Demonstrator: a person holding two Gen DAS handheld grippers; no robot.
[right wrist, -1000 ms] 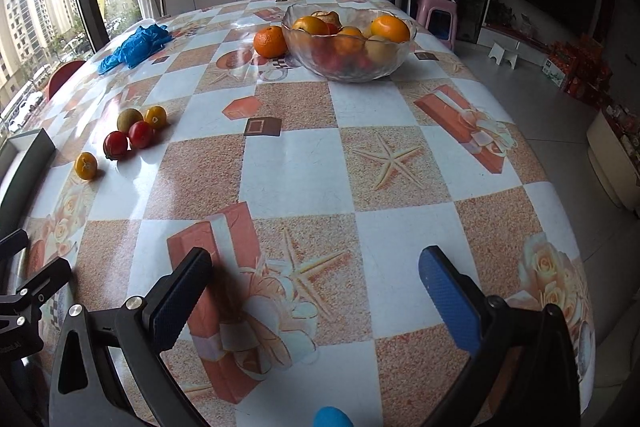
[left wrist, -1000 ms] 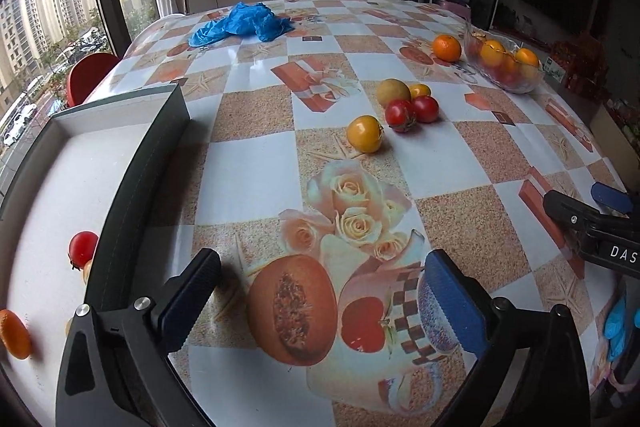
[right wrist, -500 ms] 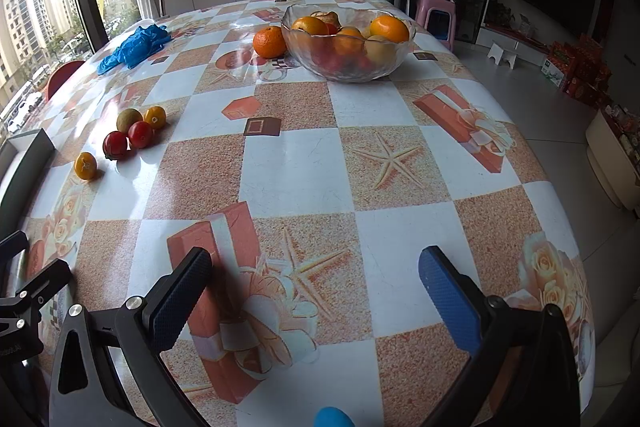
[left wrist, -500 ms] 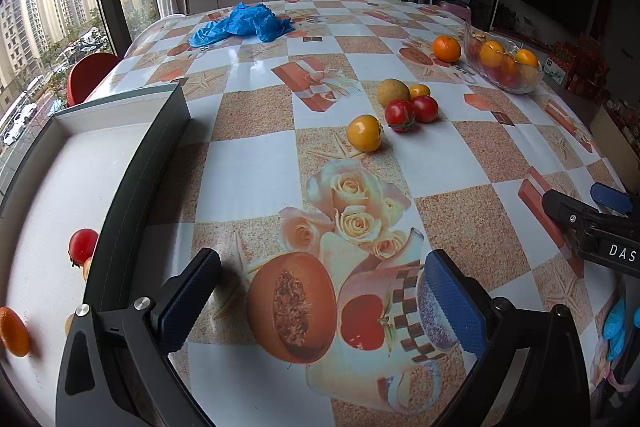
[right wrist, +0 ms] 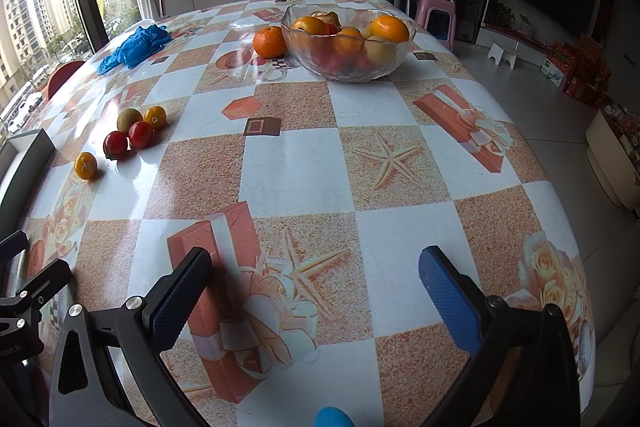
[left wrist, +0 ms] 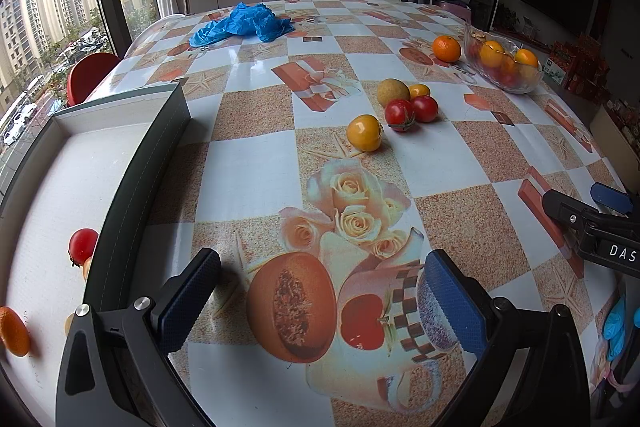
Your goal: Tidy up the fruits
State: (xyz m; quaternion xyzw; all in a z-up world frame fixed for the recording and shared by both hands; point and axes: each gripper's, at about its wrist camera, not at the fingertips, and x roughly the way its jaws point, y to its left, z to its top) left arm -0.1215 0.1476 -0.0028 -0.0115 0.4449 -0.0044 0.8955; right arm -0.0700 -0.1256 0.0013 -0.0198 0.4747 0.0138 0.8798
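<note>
A cluster of small fruits lies mid-table: a yellow tomato point(left wrist: 364, 132), two red tomatoes point(left wrist: 399, 114), a brownish-green fruit point(left wrist: 393, 91) and a small orange fruit point(left wrist: 419, 90). The cluster also shows at the left of the right wrist view point(right wrist: 116, 145). A loose orange point(right wrist: 270, 42) sits beside a glass bowl point(right wrist: 348, 71) of fruit. A white tray point(left wrist: 60, 179) with a dark rim at left holds a red tomato point(left wrist: 82, 246) and an orange point(left wrist: 14, 331). My left gripper point(left wrist: 320, 287) is open and empty over the tablecloth. My right gripper point(right wrist: 314, 289) is open and empty.
A crumpled blue bag point(left wrist: 244, 25) lies at the far side of the table. A red chair point(left wrist: 90, 75) stands beyond the left edge. The table's right edge point(right wrist: 560, 187) drops to the floor, with a pink stool point(right wrist: 434, 15) behind.
</note>
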